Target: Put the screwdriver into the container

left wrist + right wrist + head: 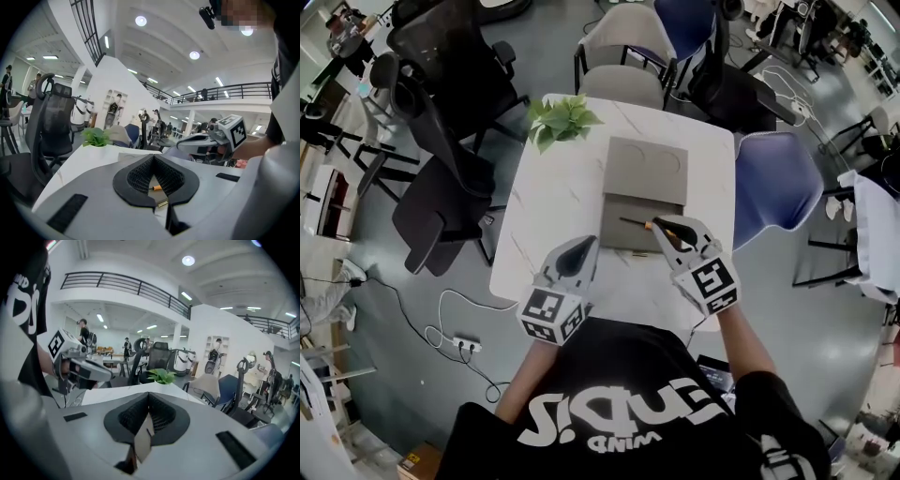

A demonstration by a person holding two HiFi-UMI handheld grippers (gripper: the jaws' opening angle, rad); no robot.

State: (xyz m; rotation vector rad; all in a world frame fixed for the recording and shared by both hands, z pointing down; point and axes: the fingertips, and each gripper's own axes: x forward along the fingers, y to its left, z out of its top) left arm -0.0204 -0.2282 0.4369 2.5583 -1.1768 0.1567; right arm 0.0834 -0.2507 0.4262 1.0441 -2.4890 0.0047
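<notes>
A flat grey container (646, 178) lies open in the middle of the white table (553, 202). The screwdriver (636, 223), thin dark shaft and orange handle, rests across the container's near half. My right gripper (662, 226) is shut, its tip right beside the orange handle, with nothing seen between its jaws. Through the gap in the right gripper (149, 395) a strip of the container (142, 440) shows. My left gripper (585, 247) is shut and holds nothing, over the table left of the container. Its own view (153, 157) shows a bit of orange handle (157, 188) below.
A potted green plant (561, 119) stands at the table's far left corner. Office chairs ring the table: black ones (441, 206) to the left, beige (623, 84) and blue ones (776, 178) at the back and right. A power strip (464, 345) and cables lie on the floor.
</notes>
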